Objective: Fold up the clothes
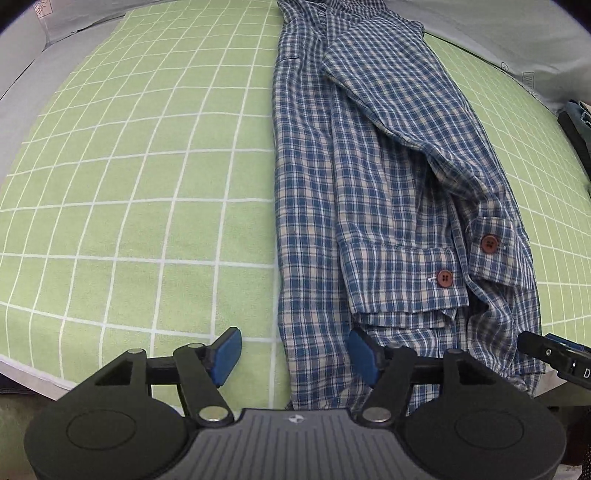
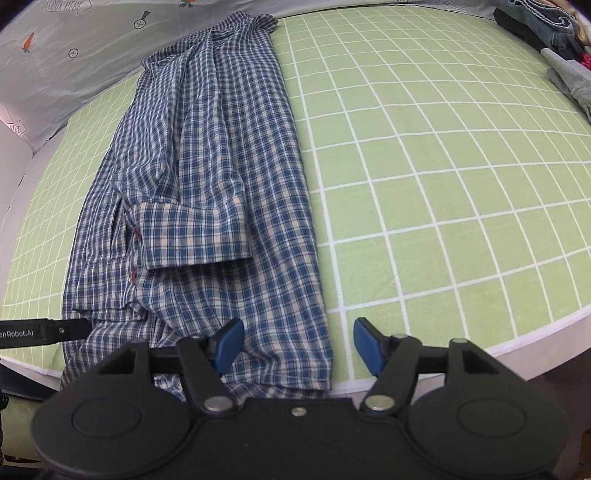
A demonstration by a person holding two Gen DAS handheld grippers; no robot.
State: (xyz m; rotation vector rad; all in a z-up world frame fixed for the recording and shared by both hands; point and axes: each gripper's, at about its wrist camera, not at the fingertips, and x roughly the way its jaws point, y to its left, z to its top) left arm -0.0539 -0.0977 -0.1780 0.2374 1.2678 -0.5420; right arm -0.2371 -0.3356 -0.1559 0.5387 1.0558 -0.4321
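From the left wrist, the left gripper (image 1: 293, 354) stands with its jaws wide apart and nothing pinched. The plaid shirt (image 1: 388, 192), folded into a long strip with both sleeves laid over it, stretches away ahead of the fingers on the green checked sheet (image 1: 147, 177). Its left edge runs between the two blue pads: the right pad (image 1: 364, 356) sits over the hem, the left pad over bare sheet. The buttoned cuffs (image 1: 445, 277) lie just ahead and right of the right pad.

From the right wrist, the right gripper (image 2: 298, 346) is likewise spread and empty. The shirt's right edge passes between the pads; the left pad (image 2: 229, 345) is over cloth, the right over sheet. A pile of other clothes (image 2: 554, 29) lies far ahead, right.
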